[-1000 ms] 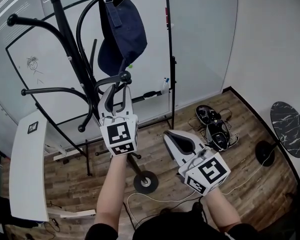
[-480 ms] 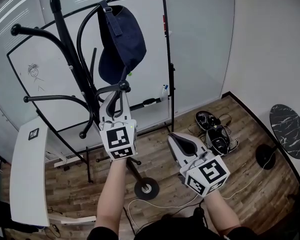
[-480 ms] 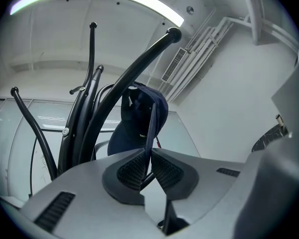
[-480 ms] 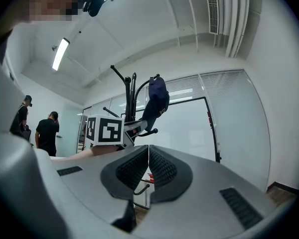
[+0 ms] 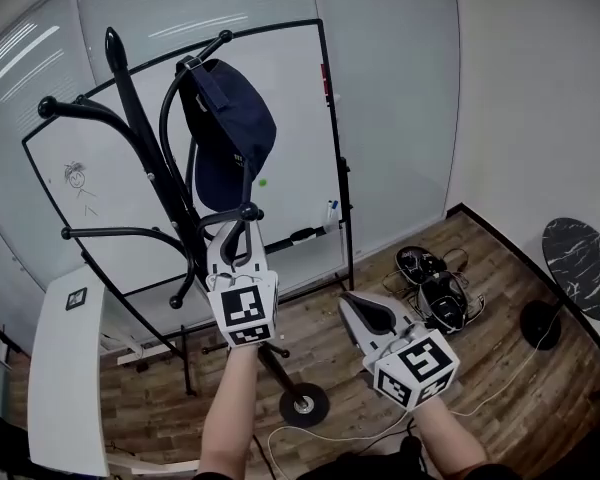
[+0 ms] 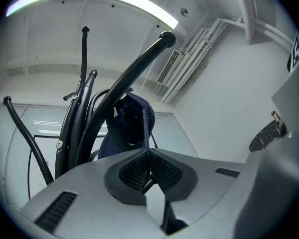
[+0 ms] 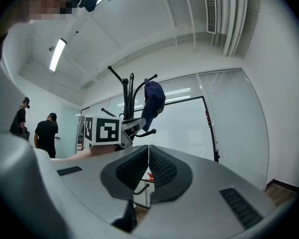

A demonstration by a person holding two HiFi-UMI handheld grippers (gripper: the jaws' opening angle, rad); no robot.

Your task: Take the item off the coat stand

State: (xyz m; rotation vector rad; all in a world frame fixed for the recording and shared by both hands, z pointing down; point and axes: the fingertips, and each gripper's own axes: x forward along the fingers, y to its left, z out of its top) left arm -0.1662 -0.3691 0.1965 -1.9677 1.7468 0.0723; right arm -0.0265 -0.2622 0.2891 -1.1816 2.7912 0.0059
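A dark navy cap [image 5: 228, 118] hangs from an upper hook of the black coat stand [image 5: 140, 138], its brim pointing down. My left gripper [image 5: 236, 230] reaches up beneath it, next to a lower knobbed hook [image 5: 250, 211]. In the left gripper view the jaws are closing and the ribbed pads [image 6: 134, 171] pinch the thin lower edge of the cap [image 6: 132, 128]. My right gripper [image 5: 365, 306] hangs lower at the right, shut with nothing in it. Its own view shows the cap [image 7: 153, 101] and the left gripper's marker cube [image 7: 102, 130] ahead.
A whiteboard on a stand [image 5: 290, 118] is behind the coat stand. A white table [image 5: 65, 368] is at the left, shoes [image 5: 435, 283] and cables lie on the wood floor, a dark round table [image 5: 580, 263] is at the right. Two people [image 7: 45, 133] stand far off.
The left gripper's jaws, wide open under the cap a second ago, have come together on the cap's lower edge. The right gripper has stayed low at the right.
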